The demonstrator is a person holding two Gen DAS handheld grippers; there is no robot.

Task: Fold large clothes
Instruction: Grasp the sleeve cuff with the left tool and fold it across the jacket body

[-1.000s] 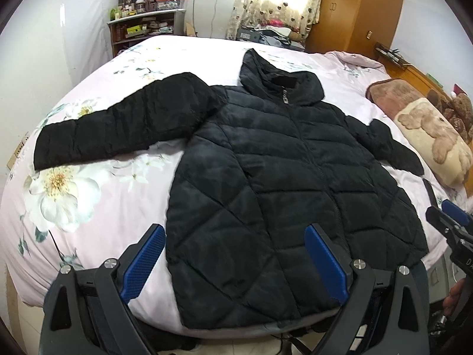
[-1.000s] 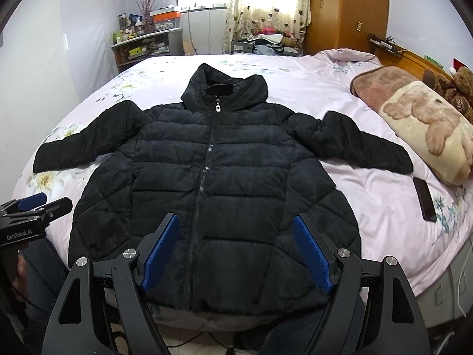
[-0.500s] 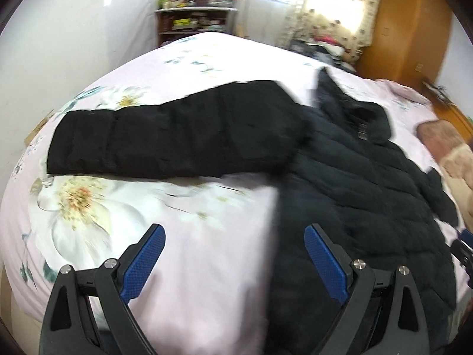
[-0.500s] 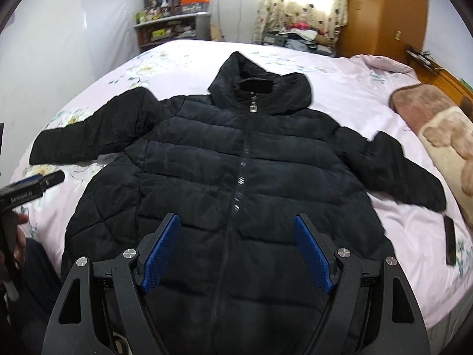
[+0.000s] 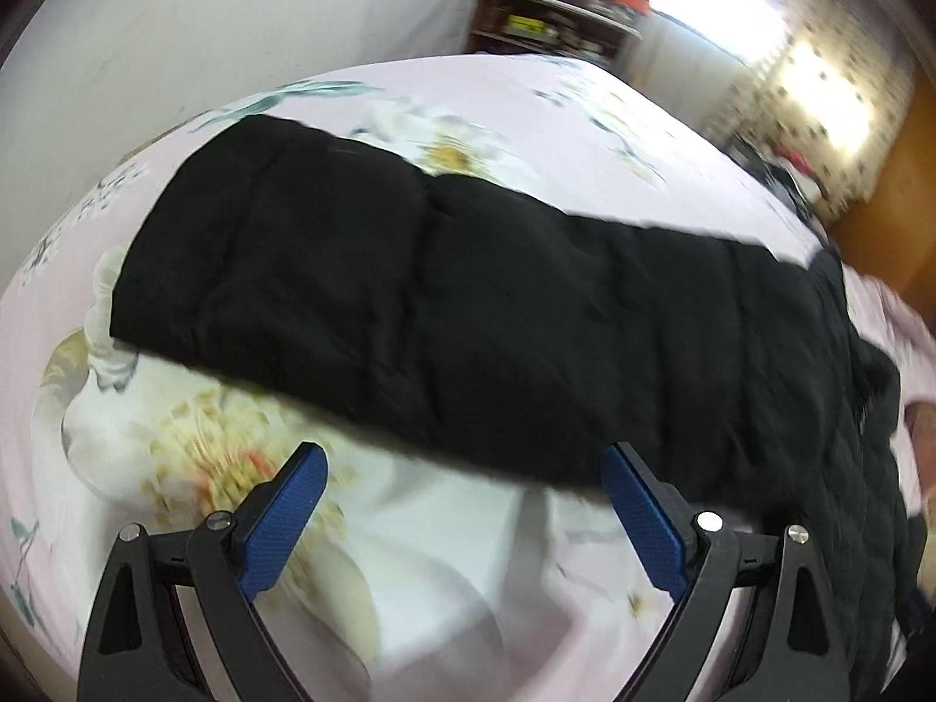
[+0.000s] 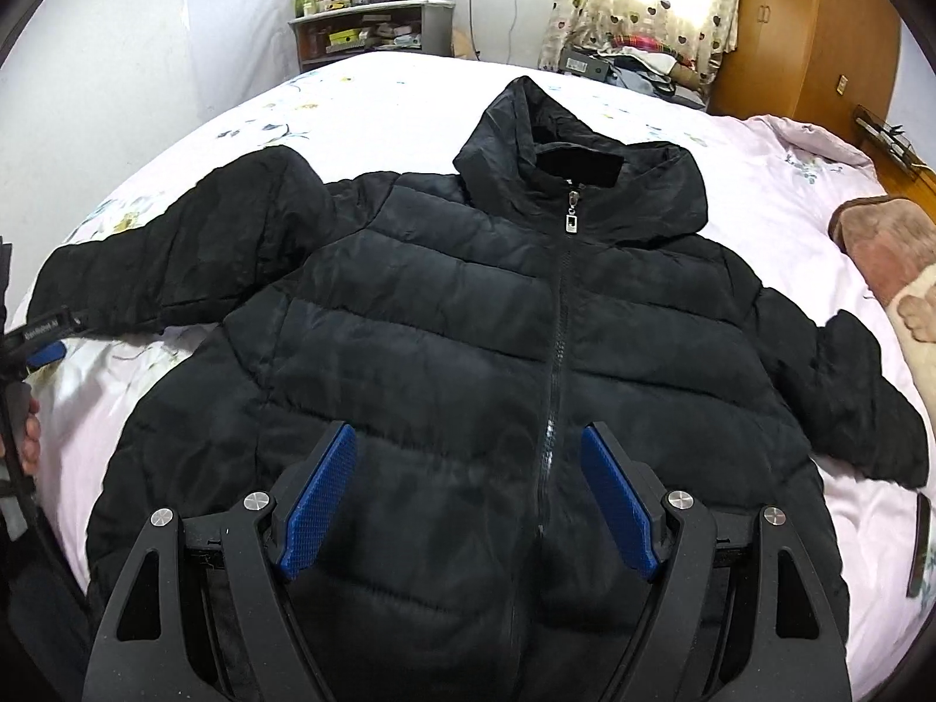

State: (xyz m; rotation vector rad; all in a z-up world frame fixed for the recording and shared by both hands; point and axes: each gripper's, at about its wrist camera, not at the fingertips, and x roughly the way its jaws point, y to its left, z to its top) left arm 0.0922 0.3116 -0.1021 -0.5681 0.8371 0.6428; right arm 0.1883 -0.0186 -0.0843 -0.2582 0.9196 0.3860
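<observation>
A black hooded puffer jacket lies flat and zipped on a pink floral bed, sleeves spread out. In the left wrist view its left sleeve stretches across the sheet. My left gripper is open and empty, just short of the sleeve's near edge; it also shows at the left edge of the right wrist view. My right gripper is open and empty, over the jacket's lower front beside the zipper.
A teddy-bear pillow lies at the bed's right side. A dark phone lies on the sheet near the right edge. A shelf with clutter, a curtained window and a wooden wardrobe stand behind the bed.
My left gripper has swung left and closer to the left sleeve. My right gripper has moved forward over the jacket's lower front. Both stayed open.
</observation>
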